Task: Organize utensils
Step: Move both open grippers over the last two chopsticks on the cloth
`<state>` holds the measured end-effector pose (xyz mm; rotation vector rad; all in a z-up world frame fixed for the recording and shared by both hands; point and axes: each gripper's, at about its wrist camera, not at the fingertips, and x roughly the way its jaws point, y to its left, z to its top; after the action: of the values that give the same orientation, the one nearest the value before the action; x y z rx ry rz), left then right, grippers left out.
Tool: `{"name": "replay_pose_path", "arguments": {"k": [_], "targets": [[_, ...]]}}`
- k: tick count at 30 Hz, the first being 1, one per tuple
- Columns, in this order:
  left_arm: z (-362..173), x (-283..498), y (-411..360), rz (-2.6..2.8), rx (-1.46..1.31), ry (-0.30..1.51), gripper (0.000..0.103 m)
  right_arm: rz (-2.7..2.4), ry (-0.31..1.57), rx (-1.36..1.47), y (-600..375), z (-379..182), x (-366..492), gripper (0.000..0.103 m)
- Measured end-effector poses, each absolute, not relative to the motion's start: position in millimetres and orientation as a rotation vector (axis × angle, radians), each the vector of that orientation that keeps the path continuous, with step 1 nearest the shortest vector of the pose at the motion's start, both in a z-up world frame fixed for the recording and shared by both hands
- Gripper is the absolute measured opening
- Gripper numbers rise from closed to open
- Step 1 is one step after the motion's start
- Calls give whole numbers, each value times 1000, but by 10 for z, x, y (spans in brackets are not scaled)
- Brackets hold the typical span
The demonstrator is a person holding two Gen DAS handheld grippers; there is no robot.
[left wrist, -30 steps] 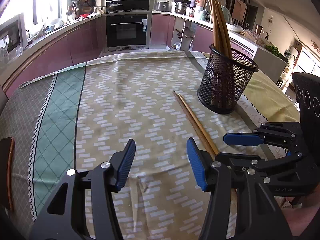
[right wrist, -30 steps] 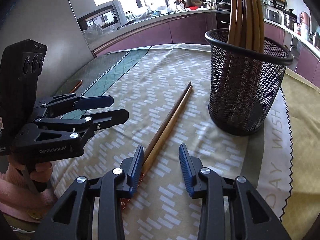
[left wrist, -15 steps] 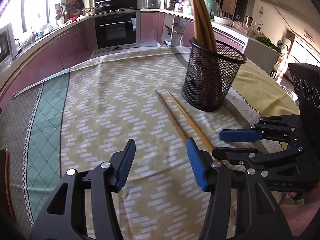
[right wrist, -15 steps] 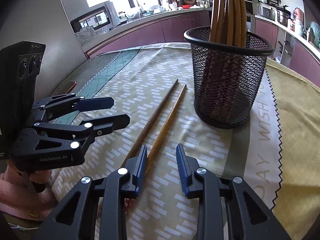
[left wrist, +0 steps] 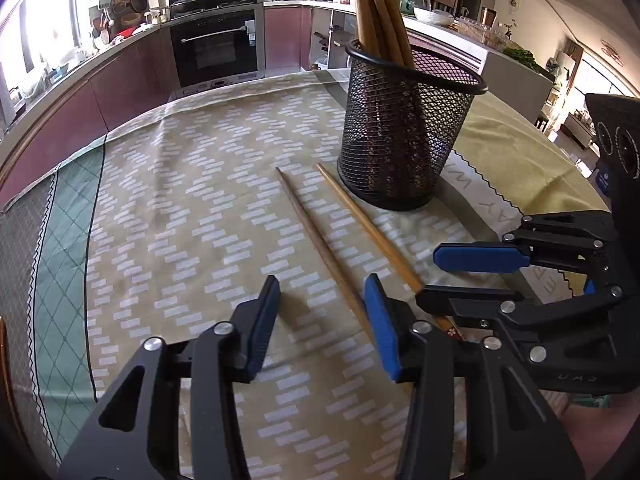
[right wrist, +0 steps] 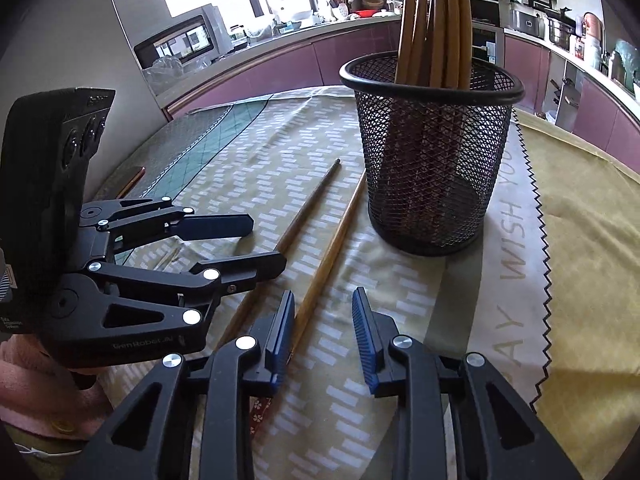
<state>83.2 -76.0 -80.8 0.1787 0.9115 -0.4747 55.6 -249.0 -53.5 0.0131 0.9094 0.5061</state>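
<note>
Two loose chopsticks lie on the tablecloth in front of a black mesh holder (left wrist: 400,140) (right wrist: 432,160) that has several chopsticks (left wrist: 376,12) (right wrist: 436,20) standing in it. My left gripper (left wrist: 322,320) (right wrist: 266,242) is low over the near part of the darker chopstick (left wrist: 316,236) (right wrist: 308,208). Its jaws are closing, with the stick between them near the right pad and not pressed. My right gripper (right wrist: 324,332) (left wrist: 430,278) is open around the lighter chopstick (right wrist: 332,248) (left wrist: 368,224), which runs close by its left pad.
A patterned tablecloth (left wrist: 180,200) covers the table, with a yellow mat (right wrist: 580,220) under and right of the holder. A thin brown object (right wrist: 134,180) lies at the far left edge. A hand in a pink sleeve (right wrist: 40,392) holds the left gripper. Kitchen counters stand behind.
The left gripper has moved forward and right toward the holder, and its jaws have narrowed. The two chopsticks, side by side before, now lie apart. The right jaws have narrowed slightly.
</note>
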Motion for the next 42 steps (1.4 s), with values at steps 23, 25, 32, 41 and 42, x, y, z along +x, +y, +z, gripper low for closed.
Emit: {"name": "replay_pose_path", "arguments": {"k": [23,25,32,41,42], "targets": [[-806,858,-713,-476,145,936,22,477,885,-10,-2360,-535,697,28],[-809,862,-718,-478,143,936,20,475,884,-10,-2347,-535,704,28],[-819,841,-714,-481,137,934,14,464,884,7,-2377,-550,718,21],[-774,800,-610,-477,112,933,7,467,895,53,-2451,-566,715,9],[-759,791,-592,-475,111,932,4,469,895,60,-2461,-563,712,8]]}}
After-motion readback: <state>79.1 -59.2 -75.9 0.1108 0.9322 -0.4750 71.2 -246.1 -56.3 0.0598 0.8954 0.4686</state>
